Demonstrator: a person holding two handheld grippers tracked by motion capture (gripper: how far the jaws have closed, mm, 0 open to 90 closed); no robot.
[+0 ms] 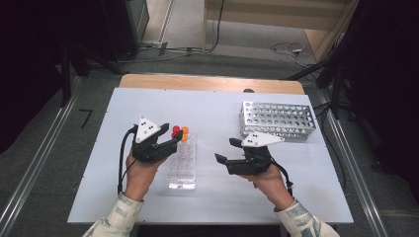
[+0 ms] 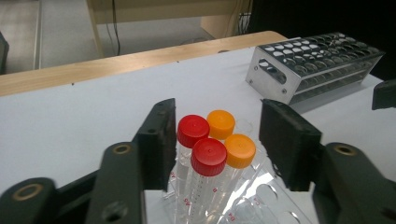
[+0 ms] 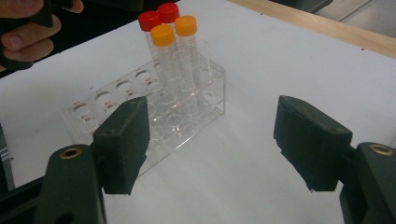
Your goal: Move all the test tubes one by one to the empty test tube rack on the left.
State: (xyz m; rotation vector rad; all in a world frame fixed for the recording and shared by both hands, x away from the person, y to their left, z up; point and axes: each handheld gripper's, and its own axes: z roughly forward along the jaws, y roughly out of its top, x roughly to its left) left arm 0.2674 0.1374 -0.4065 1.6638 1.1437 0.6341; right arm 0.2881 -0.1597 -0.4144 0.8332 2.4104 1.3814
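Note:
A clear plastic tube rack (image 1: 182,170) lies on the white table between my hands. At its far end stand two red-capped tubes (image 2: 208,156) and two orange-capped tubes (image 2: 240,150), upright and close together. My left gripper (image 1: 172,134) sits at that end of the rack, open, with the tube caps between its jaws and small gaps on both sides. In the left gripper view the left gripper (image 2: 217,140) straddles all the caps. My right gripper (image 1: 225,149) hovers right of the rack, open and empty. The right gripper (image 3: 210,140) faces the rack (image 3: 116,107) and the tubes (image 3: 163,35).
A perforated metal tube rack (image 1: 277,120) stands at the back right of the table, also seen as the metal rack (image 2: 317,65). The table's wooden far edge (image 1: 212,82) lies behind it. Bare white tabletop (image 1: 222,197) stretches in front of both hands.

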